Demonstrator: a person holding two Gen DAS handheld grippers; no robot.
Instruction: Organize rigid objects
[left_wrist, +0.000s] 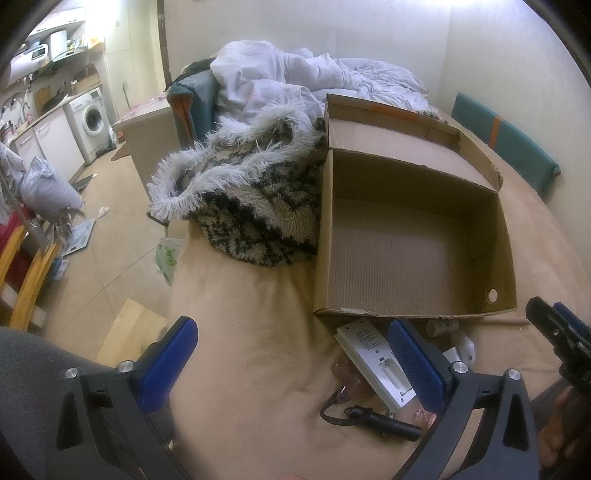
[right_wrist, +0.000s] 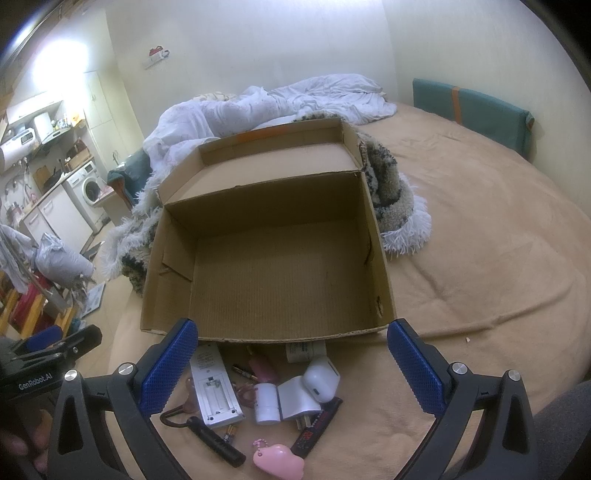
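Note:
An open, empty cardboard box (left_wrist: 413, 254) (right_wrist: 273, 266) sits on the tan bed cover. In front of it lies a pile of small rigid items: a white remote (right_wrist: 214, 387) (left_wrist: 373, 362) with its battery bay open, a white earbud case (right_wrist: 322, 377), a white charger plug (right_wrist: 295, 400), a white cylinder (right_wrist: 266, 402), a black flashlight (right_wrist: 218, 441) (left_wrist: 384, 424), a pink cloud keychain (right_wrist: 279, 461) and loose batteries (right_wrist: 244, 371). My left gripper (left_wrist: 293, 363) is open and empty, left of the pile. My right gripper (right_wrist: 293, 363) is open and empty above the pile.
A shaggy black-and-white blanket (left_wrist: 255, 206) and a white duvet (left_wrist: 295, 77) lie behind and left of the box. A teal cushion (right_wrist: 472, 110) leans on the far wall. The bed's left edge drops to the floor (left_wrist: 110, 236), with a kitchen and washing machine (left_wrist: 90, 118) beyond.

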